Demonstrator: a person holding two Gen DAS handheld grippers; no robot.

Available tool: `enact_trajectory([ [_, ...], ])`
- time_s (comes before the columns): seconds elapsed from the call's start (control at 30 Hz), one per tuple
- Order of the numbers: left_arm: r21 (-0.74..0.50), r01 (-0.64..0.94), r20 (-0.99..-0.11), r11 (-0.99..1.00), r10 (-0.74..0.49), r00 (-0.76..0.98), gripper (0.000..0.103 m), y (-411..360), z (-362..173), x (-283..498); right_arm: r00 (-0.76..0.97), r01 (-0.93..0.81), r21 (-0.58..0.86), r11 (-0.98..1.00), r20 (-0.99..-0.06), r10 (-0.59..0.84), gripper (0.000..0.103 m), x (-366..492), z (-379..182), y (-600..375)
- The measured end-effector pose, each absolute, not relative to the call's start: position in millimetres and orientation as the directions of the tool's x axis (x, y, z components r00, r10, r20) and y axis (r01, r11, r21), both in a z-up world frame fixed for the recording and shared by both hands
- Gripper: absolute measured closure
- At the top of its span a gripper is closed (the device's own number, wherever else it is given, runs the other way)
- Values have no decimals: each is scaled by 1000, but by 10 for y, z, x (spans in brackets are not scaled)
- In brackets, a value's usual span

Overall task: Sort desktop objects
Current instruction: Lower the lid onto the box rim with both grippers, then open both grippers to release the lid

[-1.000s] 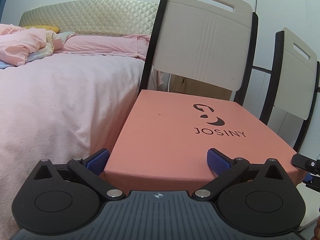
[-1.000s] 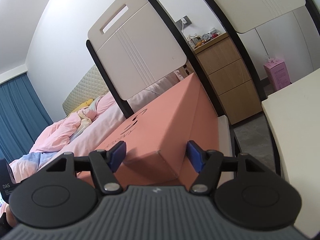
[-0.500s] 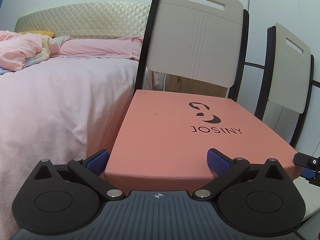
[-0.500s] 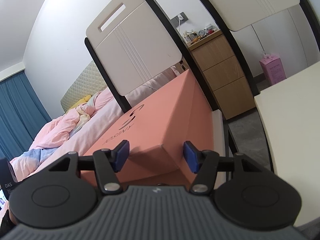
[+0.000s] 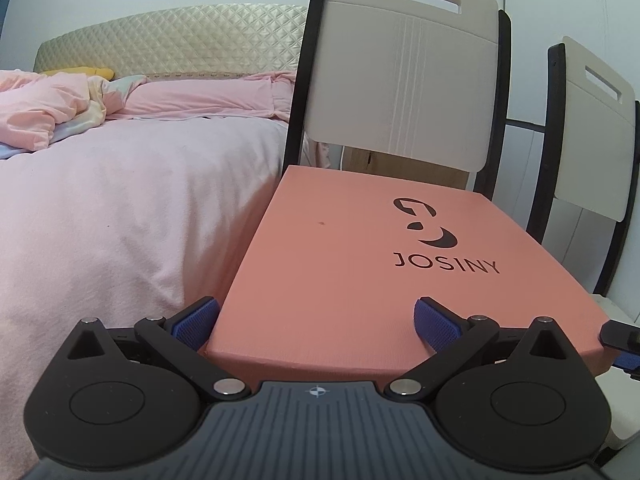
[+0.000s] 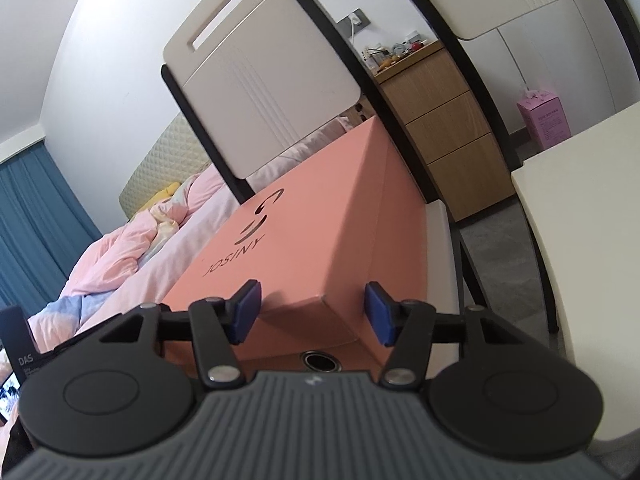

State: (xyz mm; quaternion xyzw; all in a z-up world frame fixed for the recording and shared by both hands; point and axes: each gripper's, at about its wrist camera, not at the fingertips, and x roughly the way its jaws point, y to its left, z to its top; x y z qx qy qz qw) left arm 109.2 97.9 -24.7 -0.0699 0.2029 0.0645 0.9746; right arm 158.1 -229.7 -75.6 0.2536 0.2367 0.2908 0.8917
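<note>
A salmon-pink box marked JOSINY point(image 5: 340, 260) lies flat on a chair seat point(image 6: 438, 248), its far end near the cream chair back point(image 5: 400, 80). My left gripper point(image 5: 316, 322) is open wide at the box's near left corner, with one blue pad beside the left edge and the other over the lid. My right gripper point(image 6: 313, 314) is open astride the near right corner of the box point(image 6: 320, 240). A round hole point(image 6: 320, 360) shows in the box's front face. A tip of the right gripper point(image 5: 620, 336) shows at the box's right end.
A bed with pink bedding point(image 5: 120, 200) runs along the left of the chair. A second chair point(image 5: 592, 128) stands to the right. A white tabletop point(image 6: 580, 260) is at the right, with wooden drawers point(image 6: 452, 120) and a pink carton point(image 6: 544, 116) behind.
Both grippers stay open at the box's near corners. The right wrist view has dropped a little, so the front face with its hole now shows. The chair and bed shift slightly in the left view.
</note>
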Motion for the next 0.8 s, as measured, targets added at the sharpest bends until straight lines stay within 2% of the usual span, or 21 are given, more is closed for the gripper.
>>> enact_trajectory([
  [0.3, -90, -145, -397, 985, 98, 912, 0, 953, -244, 1122, 710, -412, 567, 713, -291, 642, 45, 1497, -728, -2306],
  [0.4, -86, -148, -396, 985, 102, 913, 0, 949, -242, 1182, 734, -436, 504, 745, -279, 619, 45, 1507, -684, -2261],
  [0.43, -86, -147, -398, 985, 101, 912, 0, 958, -240, 1190, 742, -443, 483, 755, -275, 611, 46, 1510, -669, -2246],
  [0.5, -78, -144, -393, 987, 102, 914, 0, 951, -224, 1171, 758, -456, 439, 774, -265, 596, 54, 1516, -640, -2216],
  [0.8, 10, -100, -253, 995, 99, 962, 0, 616, -101, 720, 820, -439, 328, 836, -235, 523, 55, 1286, -372, -2223],
])
